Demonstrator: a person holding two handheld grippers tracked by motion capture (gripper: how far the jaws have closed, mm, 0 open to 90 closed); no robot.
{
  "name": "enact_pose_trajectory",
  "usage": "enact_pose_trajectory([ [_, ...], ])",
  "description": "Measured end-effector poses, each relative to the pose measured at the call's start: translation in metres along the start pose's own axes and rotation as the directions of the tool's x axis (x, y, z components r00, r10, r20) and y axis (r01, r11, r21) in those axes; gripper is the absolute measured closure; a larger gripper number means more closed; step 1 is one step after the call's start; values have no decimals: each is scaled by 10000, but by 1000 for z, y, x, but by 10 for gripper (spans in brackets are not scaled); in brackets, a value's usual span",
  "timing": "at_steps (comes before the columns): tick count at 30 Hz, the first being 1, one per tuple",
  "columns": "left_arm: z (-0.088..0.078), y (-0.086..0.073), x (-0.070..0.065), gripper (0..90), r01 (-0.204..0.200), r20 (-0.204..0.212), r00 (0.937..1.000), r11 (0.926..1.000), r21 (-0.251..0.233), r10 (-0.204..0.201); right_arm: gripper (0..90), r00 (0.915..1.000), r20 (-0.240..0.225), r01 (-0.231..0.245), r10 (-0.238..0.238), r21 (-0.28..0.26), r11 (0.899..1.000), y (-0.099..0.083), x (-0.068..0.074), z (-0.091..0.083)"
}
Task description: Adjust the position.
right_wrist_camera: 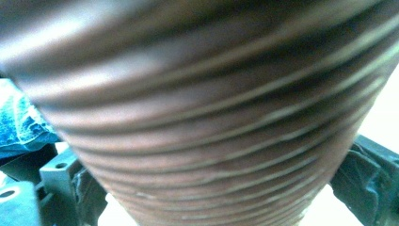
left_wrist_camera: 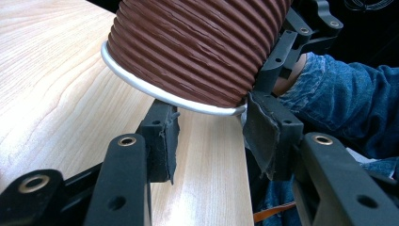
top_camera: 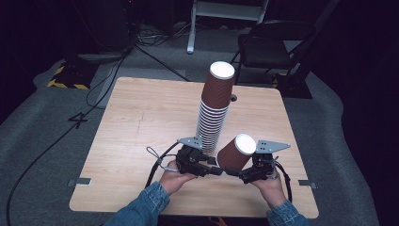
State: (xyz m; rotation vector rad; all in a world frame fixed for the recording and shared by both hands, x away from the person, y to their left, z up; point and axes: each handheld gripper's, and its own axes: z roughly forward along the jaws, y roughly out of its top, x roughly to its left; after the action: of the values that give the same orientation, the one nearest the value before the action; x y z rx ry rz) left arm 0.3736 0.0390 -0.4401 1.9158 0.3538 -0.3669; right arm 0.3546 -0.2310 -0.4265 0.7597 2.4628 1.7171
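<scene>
High view | my right gripper (top_camera: 245, 175) clamps cup (top_camera: 236, 151) | left gripper (top_camera: 221, 170) closed on its rim | stack (top_camera: 212, 117) behind | stacking left.

tall cup stack (top_camera: 214, 110) blocking table (top_camera: 141, 117) centre, just behind both hands, open tabletop to its left
</scene>
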Motion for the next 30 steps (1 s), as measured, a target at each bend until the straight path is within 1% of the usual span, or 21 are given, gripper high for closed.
enact_pose_trajectory([
  [2,1,0,-1,522,-89,-241,9997,9999,118,92,59,10000,33,6,-7,100,10000,0,0,1],
  [3,1,0,-2,503,-112,-483,9988,9995,288,126,60,10000,37,20,-21,148,9999,0,0,1],
  [6,0,1,-3,427,-173,-838,9963,9991,395,206,61,9999,92,65,-68,342,9994,-1,1,3],
  [7,-1,1,-3,401,-200,-1014,9945,9987,465,246,61,9999,95,82,-86,358,9993,-1,1,3],
  [8,-2,2,-4,362,-220,-1279,9914,9987,467,279,62,9998,145,93,-99,383,9992,0,1,3],
  [9,-2,2,-4,304,-220,-1279,9914,9987,467,279,62,9998,145,93,-99,383,9992,0,1,3],
  [10,-6,5,-5,277,-258,-1623,9862,9989,383,317,63,9995,277,120,-133,469,9988,0,1,2],
  [13,-14,11,-9,227,-395,-1979,9793,9991,150,417,64,9991,414,73,-98,603,9982,0,0,1],
  [14,-14,11,-9,208,-395,-1979,9793,9991,150,417,64,9991,414,73,-98,603,9982,0,0,1],
  [15,-19,17,-13,197,-552,-2204,9739,9985,43,548,65,9990,446,36,-68,697,9976,0,-1,1],
  [16,-19,17,-13,186,-552,-2204,9739,9985,43,548,65,9990,446,36,-68,697,9976,0,-1,1],
  [18,-24,25,-17,172,-783,-2441,9667,9969,30,766,66,9989,462,2,-38,776,9970,0,0,1],
  [21,-30,38,-22,128,-1006,-2459,9644,9949,-10,973,68,9990,440,-16,-28,997,9950,0,1,4],
  [22,-31,47,-27,110,-1212,-2575,9592,9926,-8,1170,69,9991,429,2,-48,1069,9943,0,1,5],
  [23,-30,52,-29,98,-1309,-2607,9569,9914,70,1282,70,9991,428,27,-75,1116,9937,0,1,5],
  [24,-30,52,-29,86,-1309,-2607,9569,9914,70,1282,70,9991,428,27,-75,1116,9937,0,1,5],
  [25,-28,57,-31,86,-1412,-2669,9532,9897,215,1418,70,9990,431,64,-116,1168,9931,0,2,6],
  [27,-21,64,-33,38,-1558,-2813,9452,9861,581,1659,71,9991,406,81,-135,1301,9915,0,3,8],
  [28,-15,70,-36,24,-1667,-2788,9423,9820,893,1853,72,9990,406,130,-189,1414,9899,0,4,10],
  [29,-15,70,-36,24,-1667,-2788,9423,9820,893,1853,72,9989,415,140,-204,1476,9889,0,4,10],
  [30,-11,73,-38,24,-1789,-2787,9391,9784,1034,2011,72,9989,415,140,-204,1476,9889,0,4,10],
])
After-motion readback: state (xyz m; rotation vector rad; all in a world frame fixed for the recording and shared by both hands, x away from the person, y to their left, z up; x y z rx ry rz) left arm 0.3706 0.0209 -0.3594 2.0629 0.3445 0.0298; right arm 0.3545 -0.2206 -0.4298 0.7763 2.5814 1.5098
